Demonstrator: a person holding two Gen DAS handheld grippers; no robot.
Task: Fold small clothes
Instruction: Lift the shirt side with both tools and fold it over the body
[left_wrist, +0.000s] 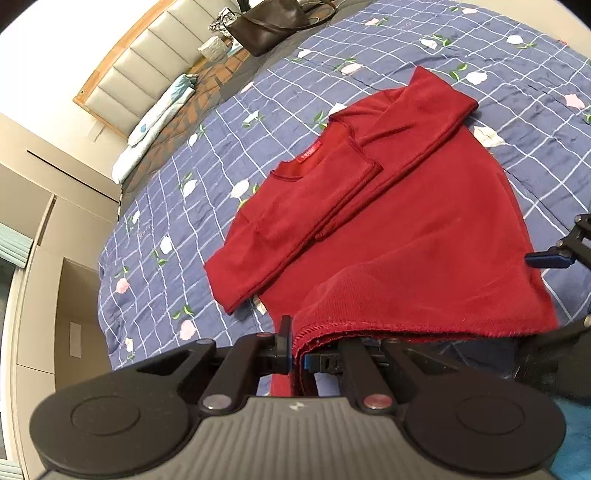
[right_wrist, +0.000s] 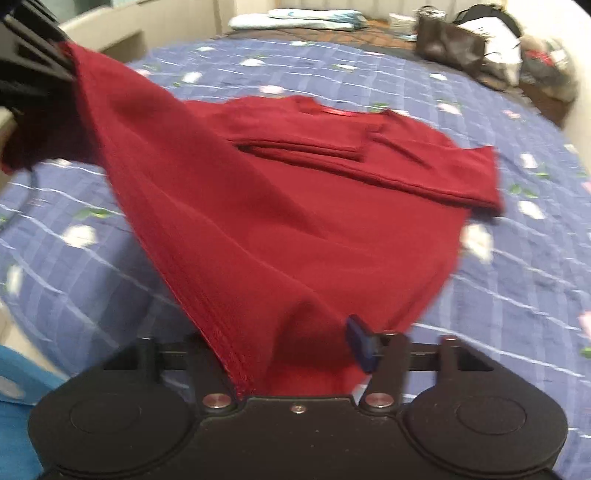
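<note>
A dark red long-sleeved top (left_wrist: 388, 229) lies spread on a bed covered by a blue quilt (left_wrist: 177, 218) checked with white lines and printed with pale flowers. Both sleeves are folded inward across the chest, one lying over the other just below the neckline. A small red label (left_wrist: 309, 151) sits inside the collar; its writing is too small to read. The left tool (left_wrist: 295, 352) is clenched on the near left corner of the top's ribbed hem, the cloth bunched between its blue-padded fingers (left_wrist: 284, 354) and lifted off the quilt. The right tool (right_wrist: 295, 354) is likewise clamped on the hem at the other near corner, red fabric filling the gap beside its one visible blue pad (right_wrist: 364, 347); this view is blurred. Between the two tools the hem is raised, while the far part of the top, with collar and sleeves, rests flat on the quilt. At the far end of the bed stand a padded headboard (left_wrist: 147, 59), a brown handbag (left_wrist: 269, 24) and folded pale linens (left_wrist: 159, 110). A faint printed word on the quilt near its left edge cannot be made out.
</note>
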